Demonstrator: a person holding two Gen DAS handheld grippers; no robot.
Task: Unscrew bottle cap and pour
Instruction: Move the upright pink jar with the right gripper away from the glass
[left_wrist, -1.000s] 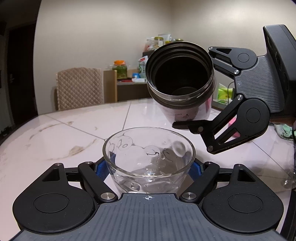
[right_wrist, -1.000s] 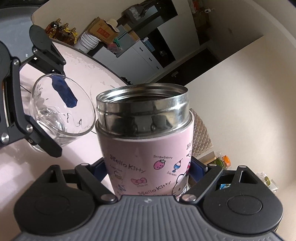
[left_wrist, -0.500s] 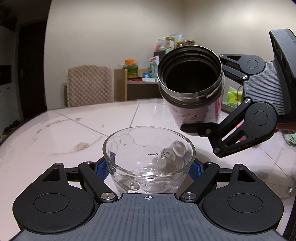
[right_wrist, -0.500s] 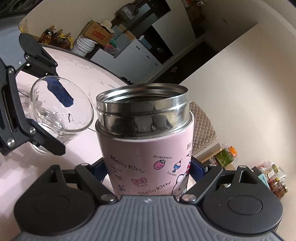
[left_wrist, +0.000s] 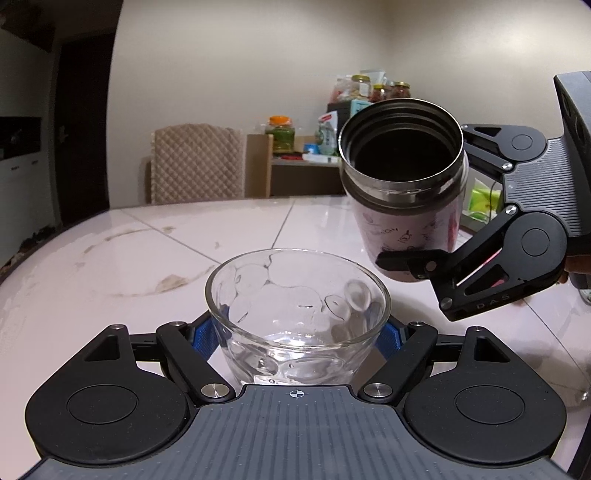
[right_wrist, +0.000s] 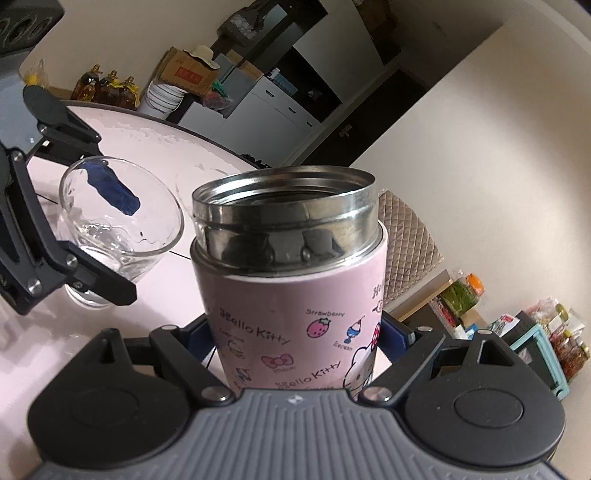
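Note:
My left gripper (left_wrist: 297, 338) is shut on a clear glass cup (left_wrist: 297, 317) that stands on the pale tiled table (left_wrist: 147, 258); a little water lies in its bottom. My right gripper (right_wrist: 295, 343) is shut on a pink Hello Kitty thermos bottle (right_wrist: 291, 295) with an open steel mouth and no cap. In the left wrist view the bottle (left_wrist: 406, 192) hangs tilted in the air to the right of and above the cup, mouth toward the camera, held by the right gripper (left_wrist: 413, 260). In the right wrist view the cup (right_wrist: 118, 229) is at the left.
A quilted chair (left_wrist: 197, 162) stands behind the table. A low shelf with jars and packets (left_wrist: 325, 140) is against the back wall. Cabinets, boxes and bottles (right_wrist: 110, 88) show beyond the table in the right wrist view.
The bottle has moved right and away from above the cup and tilted back toward upright. The cup stays held in the left gripper.

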